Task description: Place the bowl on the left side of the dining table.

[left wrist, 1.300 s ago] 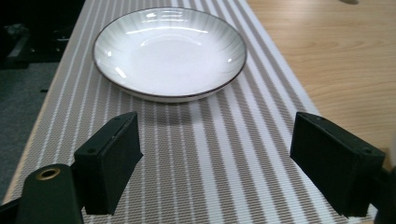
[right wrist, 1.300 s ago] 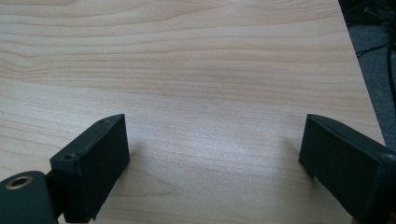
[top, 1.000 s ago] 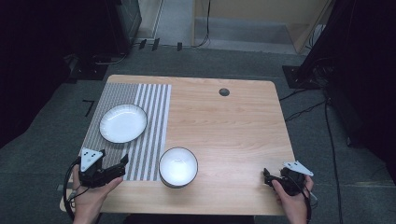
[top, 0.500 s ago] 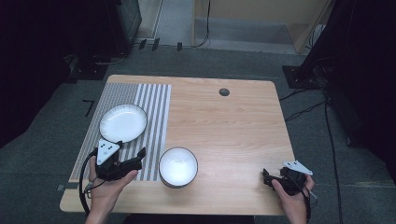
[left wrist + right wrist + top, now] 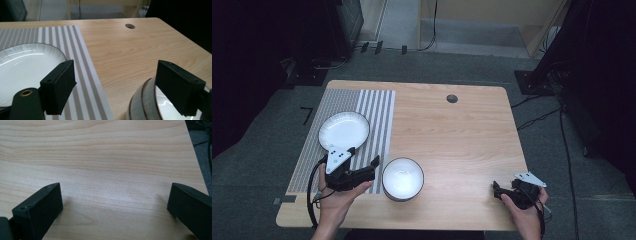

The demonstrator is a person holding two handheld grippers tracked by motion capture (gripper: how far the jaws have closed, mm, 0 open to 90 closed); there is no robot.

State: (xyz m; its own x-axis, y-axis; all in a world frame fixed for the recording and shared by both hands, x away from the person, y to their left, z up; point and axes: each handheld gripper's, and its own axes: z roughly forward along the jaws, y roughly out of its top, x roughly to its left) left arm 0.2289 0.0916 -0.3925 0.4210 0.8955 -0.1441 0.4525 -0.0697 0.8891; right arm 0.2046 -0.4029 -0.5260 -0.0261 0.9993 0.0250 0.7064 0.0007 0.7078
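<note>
Down at the near left of the wooden table (image 5: 462,135), the left gripper (image 5: 373,169) is held in a hand (image 5: 337,197) over the near edge of a grey-and-white striped mat (image 5: 377,107), its jaws spread wide and pointing to the right toward a white bowl (image 5: 402,178) that stands just beside them. From the left gripper view, one jaw stands over the mat in front of a white plate (image 5: 22,67) and the other overlaps the bowl's dark-edged rim (image 5: 140,100); whether it touches the rim cannot be told. The plate lies flat on the mat, beyond the gripper and a little left of it, near the bowl but apart from it. Both dishes are round, so neither shows a long axis, and both sit upright with open sides up. At the near right corner the right gripper (image 5: 498,189) rests low in the other hand (image 5: 524,215), pointing left across bare wood, its jaws likewise wide apart with nothing between them. A small dark round hole (image 5: 452,98) marks the far side of the table.
</note>
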